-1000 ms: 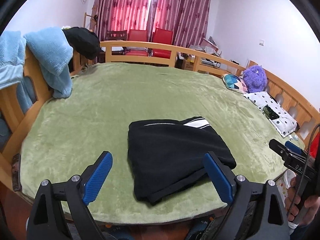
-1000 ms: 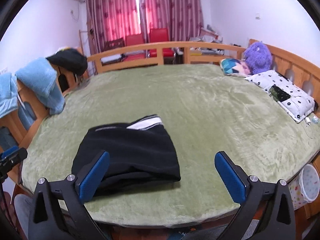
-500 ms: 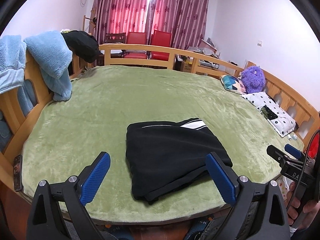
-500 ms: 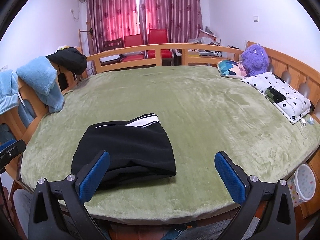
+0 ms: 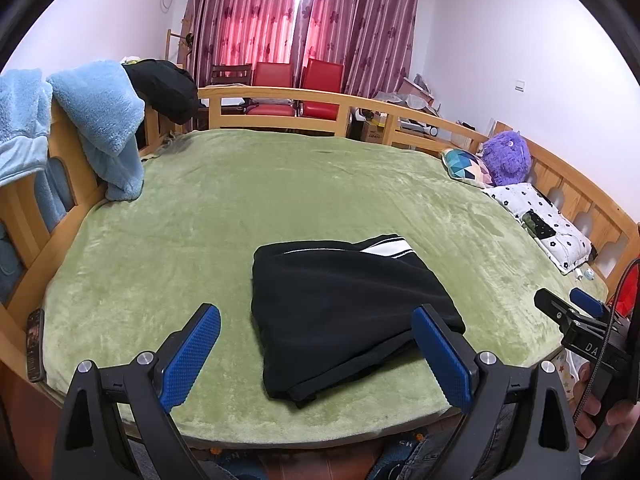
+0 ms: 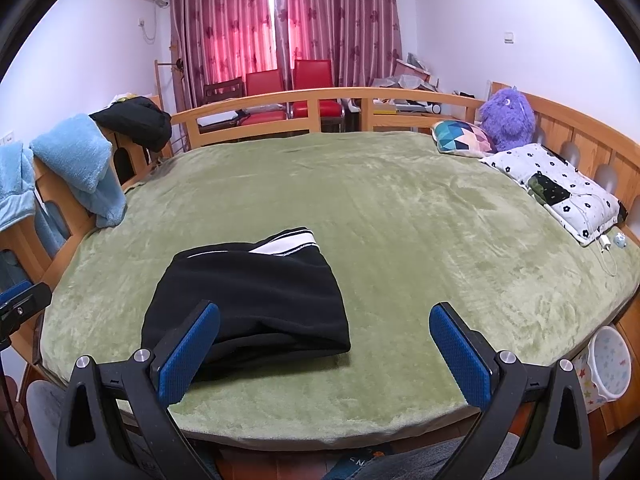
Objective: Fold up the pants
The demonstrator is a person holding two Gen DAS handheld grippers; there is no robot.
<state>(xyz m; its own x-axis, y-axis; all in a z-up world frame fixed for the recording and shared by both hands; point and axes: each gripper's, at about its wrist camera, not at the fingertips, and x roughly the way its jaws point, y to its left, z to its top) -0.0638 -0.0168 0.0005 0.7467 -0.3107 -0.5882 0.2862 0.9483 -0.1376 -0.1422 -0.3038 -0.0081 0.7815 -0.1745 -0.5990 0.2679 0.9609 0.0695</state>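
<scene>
The bed (image 5: 280, 184), under a green blanket (image 6: 400, 216), carries the whole job. On it, close to the near edge and a little toward the left side, lie the pants (image 5: 340, 304), already a compact black bundle of several layers with a white-striped band (image 5: 386, 246) showing at the far edge. The folding looks finished, or nearly: the near edge is slightly uneven, with a lower layer poking out, so at most a small tidying remains.

The left gripper (image 5: 316, 354) hangs off the near edge with its blue fingers (image 5: 190, 354) spread wide and nothing between them. The right gripper (image 6: 324, 354) is likewise wide open and empty, off the near edge to the right of the bundle. Neither touches the cloth, which reads as the hands being clear of a completed fold.
</scene>
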